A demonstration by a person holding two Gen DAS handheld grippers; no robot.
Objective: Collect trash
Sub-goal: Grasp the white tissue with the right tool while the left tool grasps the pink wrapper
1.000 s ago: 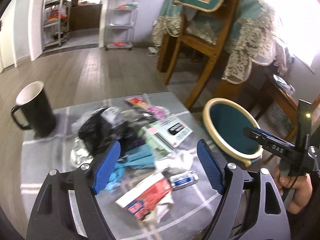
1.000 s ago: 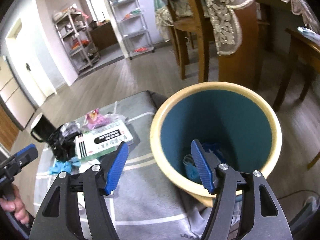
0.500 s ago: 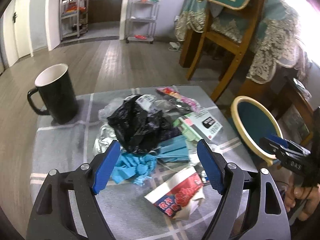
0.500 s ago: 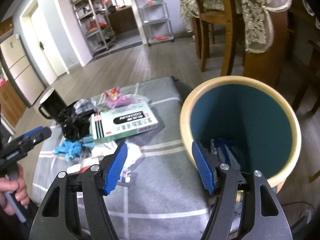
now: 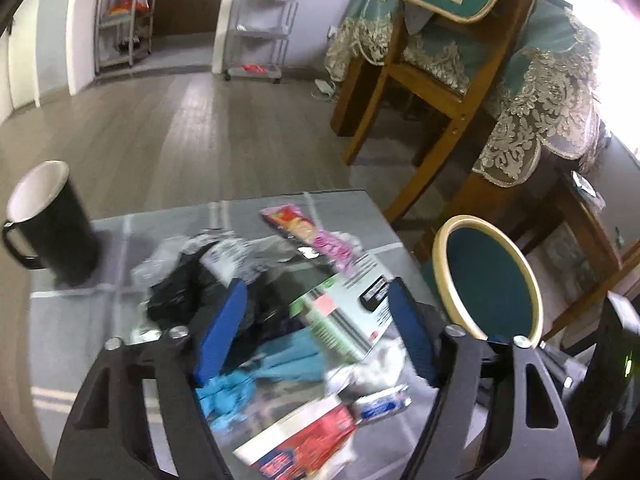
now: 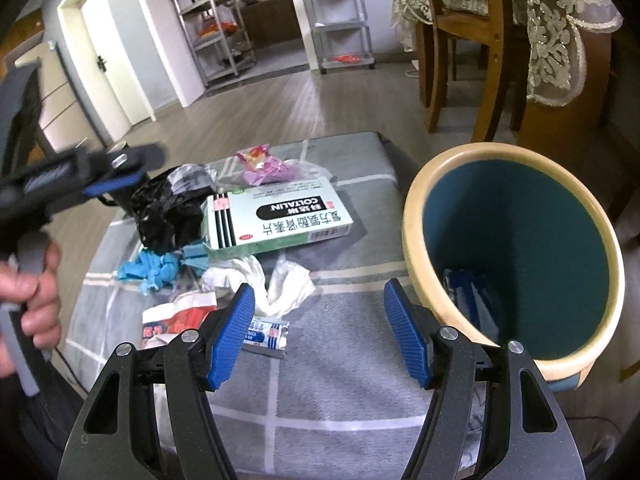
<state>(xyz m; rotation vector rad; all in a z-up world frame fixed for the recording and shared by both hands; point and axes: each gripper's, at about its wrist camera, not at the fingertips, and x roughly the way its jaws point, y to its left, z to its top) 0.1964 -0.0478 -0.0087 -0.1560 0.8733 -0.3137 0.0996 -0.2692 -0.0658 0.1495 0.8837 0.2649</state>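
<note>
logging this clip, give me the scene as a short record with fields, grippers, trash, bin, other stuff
left gripper: open, empty, above the trash pile
right gripper: open, empty, above the table's near edge
trash on table: medicine box, black plastic bag, blue glove, white tissue, red-and-white wrapper, pink wrapper
bin: beside the table, blue item inside
other: black mug at the table's far left corner

Grey checked table (image 6: 340, 396), medicine box (image 6: 280, 216), black mug (image 5: 52, 224), tissue (image 6: 288, 286)
</note>
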